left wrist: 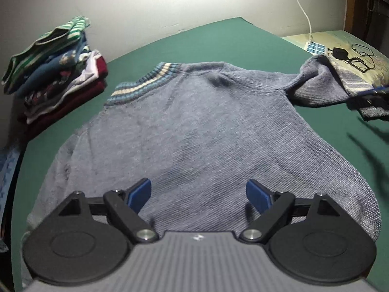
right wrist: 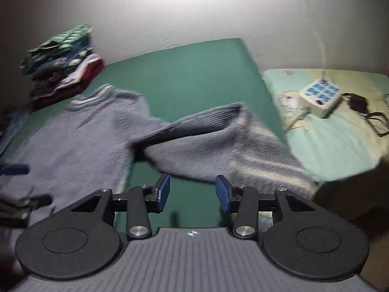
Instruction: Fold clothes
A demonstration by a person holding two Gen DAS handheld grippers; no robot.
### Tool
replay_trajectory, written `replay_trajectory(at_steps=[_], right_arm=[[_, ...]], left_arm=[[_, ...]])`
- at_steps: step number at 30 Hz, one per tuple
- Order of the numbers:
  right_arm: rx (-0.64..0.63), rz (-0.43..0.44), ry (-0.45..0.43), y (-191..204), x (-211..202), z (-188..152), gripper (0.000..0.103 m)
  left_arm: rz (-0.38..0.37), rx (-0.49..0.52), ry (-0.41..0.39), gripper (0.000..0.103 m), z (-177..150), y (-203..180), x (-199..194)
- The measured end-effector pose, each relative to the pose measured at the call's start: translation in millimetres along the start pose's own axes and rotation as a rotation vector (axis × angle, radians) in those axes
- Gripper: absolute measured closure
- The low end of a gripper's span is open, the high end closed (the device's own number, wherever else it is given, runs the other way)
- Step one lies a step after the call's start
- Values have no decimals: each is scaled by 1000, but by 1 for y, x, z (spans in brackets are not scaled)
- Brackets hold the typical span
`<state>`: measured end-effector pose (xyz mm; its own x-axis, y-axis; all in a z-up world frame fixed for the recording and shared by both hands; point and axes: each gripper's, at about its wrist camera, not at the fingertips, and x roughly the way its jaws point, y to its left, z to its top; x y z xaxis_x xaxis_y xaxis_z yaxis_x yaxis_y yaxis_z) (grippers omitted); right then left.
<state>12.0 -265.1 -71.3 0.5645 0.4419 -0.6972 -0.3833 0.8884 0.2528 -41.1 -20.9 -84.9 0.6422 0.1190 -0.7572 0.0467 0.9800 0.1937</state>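
Observation:
A grey-blue knitted sweater [left wrist: 194, 121] with a striped collar lies flat on the green mat [left wrist: 218, 41]. My left gripper [left wrist: 198, 189] hovers open and wide over the sweater's lower body, with nothing between its blue pads. The right sleeve [right wrist: 218, 141] stretches out, bent, toward the mat's right edge. My right gripper [right wrist: 192, 189] stands open just short of that sleeve, with bare mat showing between its pads. In the left wrist view the right gripper [left wrist: 374, 92] sits at the sleeve's striped cuff. The right wrist view is blurred.
A pile of folded clothes [left wrist: 56, 68] stands at the mat's back left, against the wall. Right of the mat lies a pale green sheet [right wrist: 340, 141] with a white power strip [right wrist: 321, 95] and a black charger with cables [left wrist: 340, 53].

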Motion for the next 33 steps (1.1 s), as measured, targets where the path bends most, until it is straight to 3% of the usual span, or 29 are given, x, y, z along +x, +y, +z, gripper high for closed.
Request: replay_trajectory(at_steps=[3,7,11,14,18,20,22,23,29,33], right_arm=[[-57,192,123,17,-12,-15,58],[-105,285,257,46,-19,-44,58],[-148,288,298,71,-20,-64,41],[-217,256,302,92,-15,-74,41],[-271,180,262,115,-6,-80,44],[-290,141,226,123,-4,-83,49],[-298,101,190,128,-3,-84,67],[-290,91,179,130,-3,-83,82],[-178,90,158,127,-20,-68,87],[-87,133,156,117,-43,-53,87]], left_arm=[[50,-33,22,14,-14,27,-18],[119,-43,69,11,-43,60,-43],[136,-43,143,10,-80,82,-63],[119,-25,176,10,-103,90,-78],[27,19,185,5,-122,89,-98],[-15,48,182,4,-128,88,-105],[-49,68,187,4,-135,87,-105],[-64,77,193,4,-138,86,-105],[-145,118,231,11,-152,83,-94],[-209,106,228,32,-156,88,-90]])
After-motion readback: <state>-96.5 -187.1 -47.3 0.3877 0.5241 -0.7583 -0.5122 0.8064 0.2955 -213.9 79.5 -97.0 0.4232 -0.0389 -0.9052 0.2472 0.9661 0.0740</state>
